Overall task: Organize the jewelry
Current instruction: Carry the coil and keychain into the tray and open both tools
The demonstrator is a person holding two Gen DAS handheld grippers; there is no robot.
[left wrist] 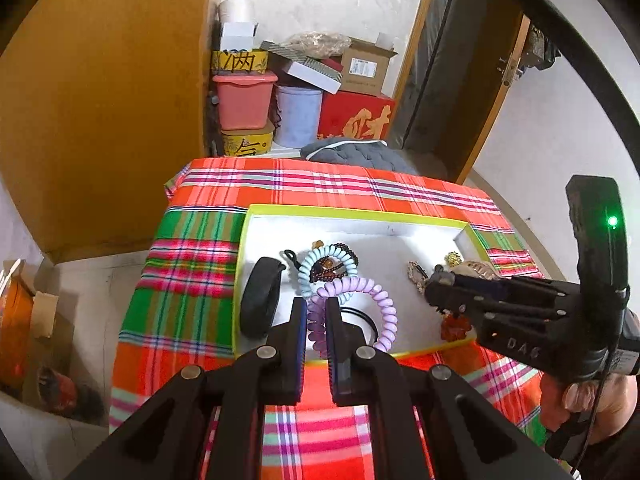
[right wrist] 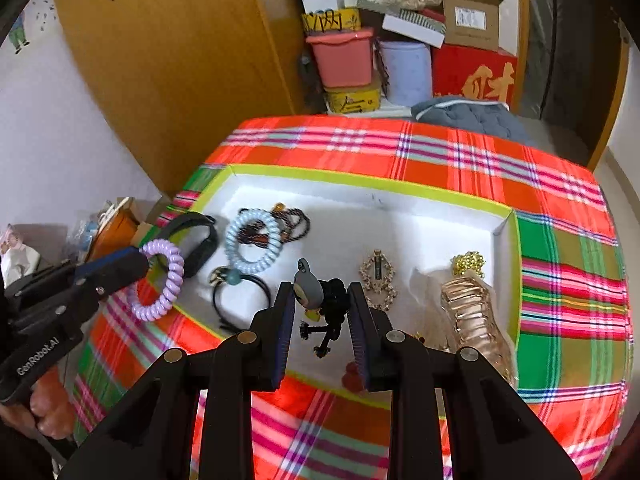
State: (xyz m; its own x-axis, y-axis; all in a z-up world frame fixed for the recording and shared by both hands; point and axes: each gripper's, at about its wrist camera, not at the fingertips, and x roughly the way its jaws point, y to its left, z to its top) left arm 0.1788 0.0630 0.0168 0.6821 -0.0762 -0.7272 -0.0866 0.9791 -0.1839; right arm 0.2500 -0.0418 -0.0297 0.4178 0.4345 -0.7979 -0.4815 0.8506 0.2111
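- The purple coil hair tie (right wrist: 160,280) sits at the left of the right wrist view, clamped at one edge of its loop by the left gripper (right wrist: 138,262). The fingers are closed on the coil, and most of the ring hangs free over the near-left rim of the tray (right wrist: 360,184).
- Keep the pinch firm — the springy coil is likely to twist or slip if pressure eases before it is over its spot.
- The right gripper (right wrist: 320,308) is low in the centre of its own view, fingers parted on either side of a black cord charm with a grey figure head (right wrist: 316,292). Nothing is gripped; contact cannot be confirmed.
- To lift the charm, close on the knotted black body, not the loose cord ends.
- Nearby in the tray: a pale blue coil tie (right wrist: 252,240) over dark beads, a black band (right wrist: 196,240) at the left, a black elastic (right wrist: 240,300), a gold brooch (right wrist: 378,276) and a rose-gold clip (right wrist: 476,312) at the right.
- Keep the two grippers apart — both work close to the same near rim.
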